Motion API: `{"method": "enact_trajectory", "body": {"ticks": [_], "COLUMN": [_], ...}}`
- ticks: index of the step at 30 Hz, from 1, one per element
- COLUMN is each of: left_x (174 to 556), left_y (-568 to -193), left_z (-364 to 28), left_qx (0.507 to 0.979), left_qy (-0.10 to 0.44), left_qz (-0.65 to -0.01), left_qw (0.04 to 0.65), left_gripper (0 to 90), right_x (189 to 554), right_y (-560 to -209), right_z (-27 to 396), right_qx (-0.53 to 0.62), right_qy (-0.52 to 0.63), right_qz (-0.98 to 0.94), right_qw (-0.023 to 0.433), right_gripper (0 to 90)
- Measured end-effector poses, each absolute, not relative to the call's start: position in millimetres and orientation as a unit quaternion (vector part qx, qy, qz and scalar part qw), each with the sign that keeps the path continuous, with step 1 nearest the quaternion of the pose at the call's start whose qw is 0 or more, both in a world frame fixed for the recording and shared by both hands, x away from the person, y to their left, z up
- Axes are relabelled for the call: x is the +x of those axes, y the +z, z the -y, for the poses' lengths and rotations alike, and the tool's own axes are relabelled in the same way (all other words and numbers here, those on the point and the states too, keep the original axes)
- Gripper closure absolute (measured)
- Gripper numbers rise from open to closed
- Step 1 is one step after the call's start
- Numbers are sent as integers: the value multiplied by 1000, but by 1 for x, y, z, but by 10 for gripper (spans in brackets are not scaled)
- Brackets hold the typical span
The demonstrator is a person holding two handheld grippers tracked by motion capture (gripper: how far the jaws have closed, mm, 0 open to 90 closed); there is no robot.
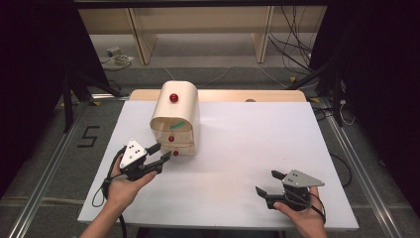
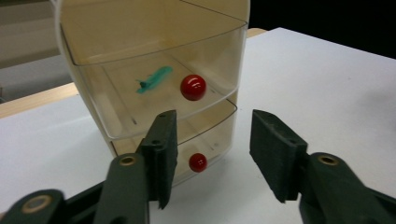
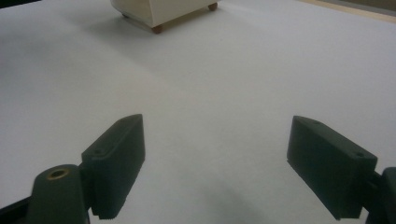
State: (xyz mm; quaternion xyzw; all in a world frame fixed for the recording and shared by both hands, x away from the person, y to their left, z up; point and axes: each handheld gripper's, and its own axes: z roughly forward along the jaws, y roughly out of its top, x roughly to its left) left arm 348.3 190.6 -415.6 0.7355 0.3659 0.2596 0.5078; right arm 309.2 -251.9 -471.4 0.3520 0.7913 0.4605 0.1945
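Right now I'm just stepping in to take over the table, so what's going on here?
A person holds a gripper in each hand at a white table. The left gripper sits right in front of a small drawer cabinet, its jaws apart with nothing between them, aimed at the bottom drawer's red knob. The middle drawer holds a small teal item. The right gripper rests open over bare table, away from the cabinet.
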Motion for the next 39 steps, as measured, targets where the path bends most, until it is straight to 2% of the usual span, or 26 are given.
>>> {"method": "enact_trajectory", "body": {"ticks": [11, 15, 23, 39], "left_x": [334, 328, 314, 306], "left_y": [-418, -422, -436, -452], "left_z": [-187, -185, -184, -187], "left_qx": [757, 769, 771, 781], "left_qy": [211, 202, 219, 196], "left_qz": [-341, -320, -299, -302], "left_qw": [516, 516, 518, 511], "left_gripper": [246, 185, 162, 159], "right_x": [309, 308, 308, 308], "right_y": [-472, -472, -472, -472], "right_z": [250, 250, 249, 248], "right_qx": [345, 345, 344, 339], "right_qy": [462, 462, 463, 460], "right_qz": [-794, -794, -795, -799], "right_qw": [195, 193, 189, 187], "right_gripper": [202, 202, 201, 200]}}
